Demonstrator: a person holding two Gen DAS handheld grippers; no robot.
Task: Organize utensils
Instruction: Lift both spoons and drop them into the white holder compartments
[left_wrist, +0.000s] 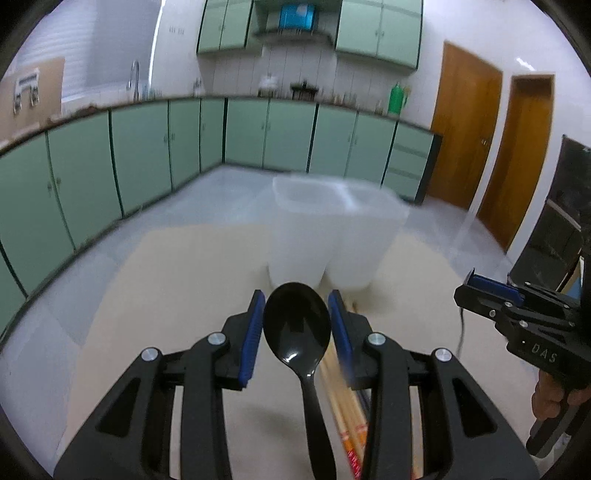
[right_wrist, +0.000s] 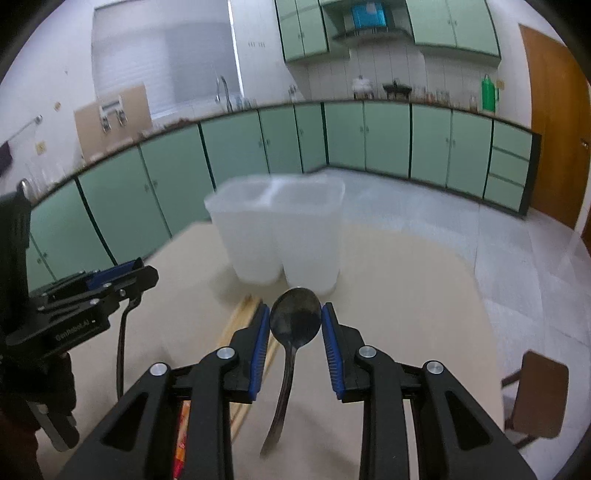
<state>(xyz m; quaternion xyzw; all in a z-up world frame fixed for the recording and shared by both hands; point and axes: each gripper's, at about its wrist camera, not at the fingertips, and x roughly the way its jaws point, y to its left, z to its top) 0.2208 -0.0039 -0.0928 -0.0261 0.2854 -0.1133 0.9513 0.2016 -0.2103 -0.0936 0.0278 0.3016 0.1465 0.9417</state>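
My left gripper (left_wrist: 296, 312) is shut on the bowl of a black plastic spoon (left_wrist: 296, 325), held above the beige table; it also shows in the right wrist view (right_wrist: 122, 275). My right gripper (right_wrist: 295, 319) is shut on the bowl of a dark metal spoon (right_wrist: 295, 317), its handle hanging down; it also shows in the left wrist view (left_wrist: 480, 286). A translucent white two-compartment holder (left_wrist: 332, 229) (right_wrist: 277, 229) stands upright on the table just beyond both grippers. Wooden chopsticks (left_wrist: 341, 402) (right_wrist: 243, 317) lie on the table below the grippers.
The beige table (left_wrist: 166, 295) (right_wrist: 406, 295) ends at a pale tiled floor. Green kitchen cabinets (left_wrist: 147, 147) line the far walls. A brown chair (right_wrist: 535, 395) stands at the table's right side. Wooden doors (left_wrist: 465, 122) are at the right.
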